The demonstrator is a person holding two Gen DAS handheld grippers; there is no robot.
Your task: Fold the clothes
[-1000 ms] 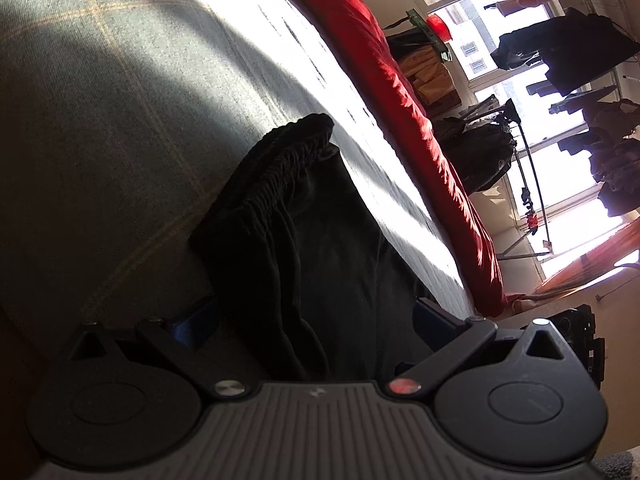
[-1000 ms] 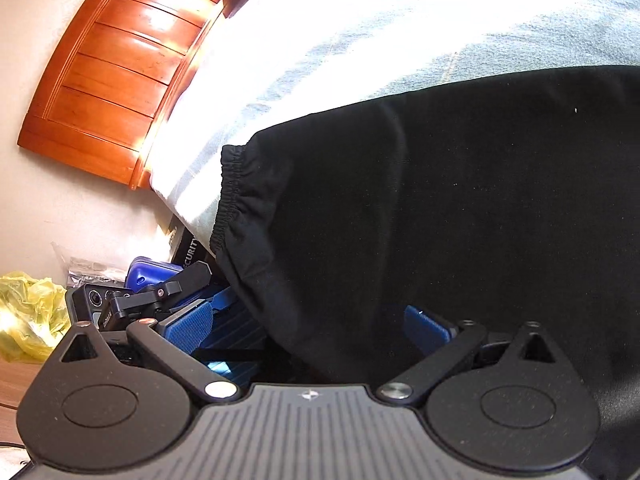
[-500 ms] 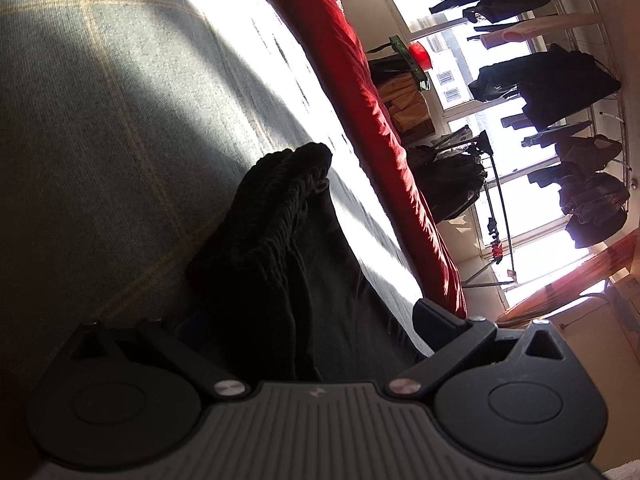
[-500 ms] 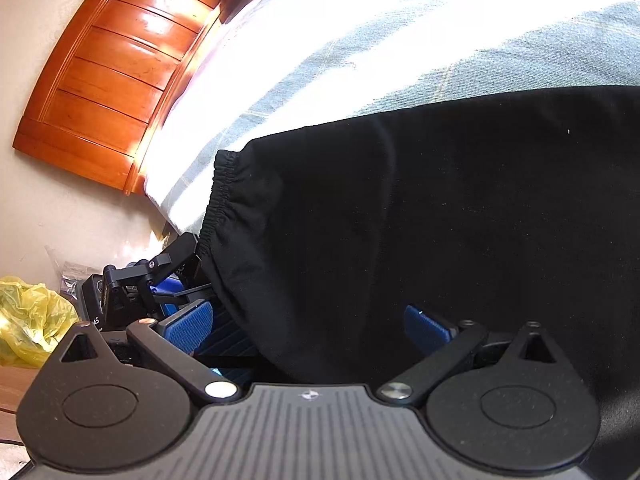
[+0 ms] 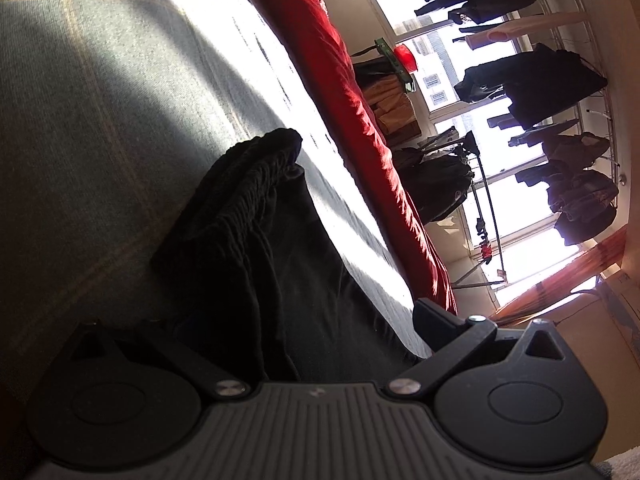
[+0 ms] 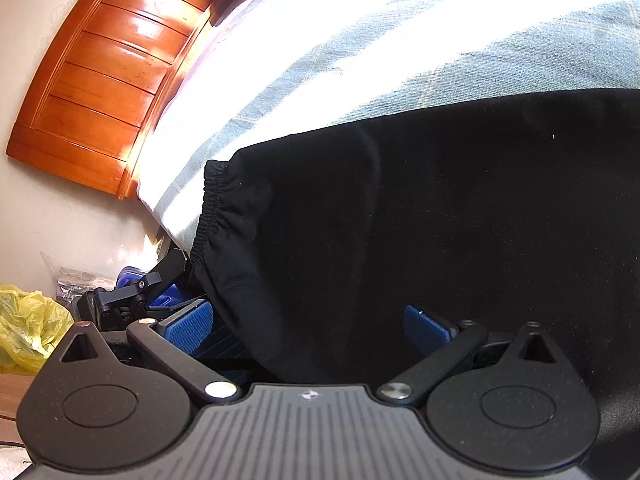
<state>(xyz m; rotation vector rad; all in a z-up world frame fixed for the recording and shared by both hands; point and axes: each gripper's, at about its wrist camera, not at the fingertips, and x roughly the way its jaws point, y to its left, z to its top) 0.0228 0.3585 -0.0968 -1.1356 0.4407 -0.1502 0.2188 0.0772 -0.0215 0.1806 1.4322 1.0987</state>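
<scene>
The left wrist camera sat low on the bed [image 5: 100,128], rolled sideways, facing the window [image 5: 492,92] at 2 o'clock. The right wrist camera looked down close, headboard [image 6: 108,76] at 10 o'clock. Both shared the black garment [image 5: 280,264] [image 6: 440,240] (very near).

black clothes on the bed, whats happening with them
A person is working a handheld gripper in each hand on a black garment spread across a bed with a pale checked cover. The right gripper is open, its blue pads on either side of the fabric edge near an elastic cuff. The left gripper is at a bunched elastic end; one finger is hidden in dark cloth, so its grip is unclear. No finished fold is visible yet.
</scene>
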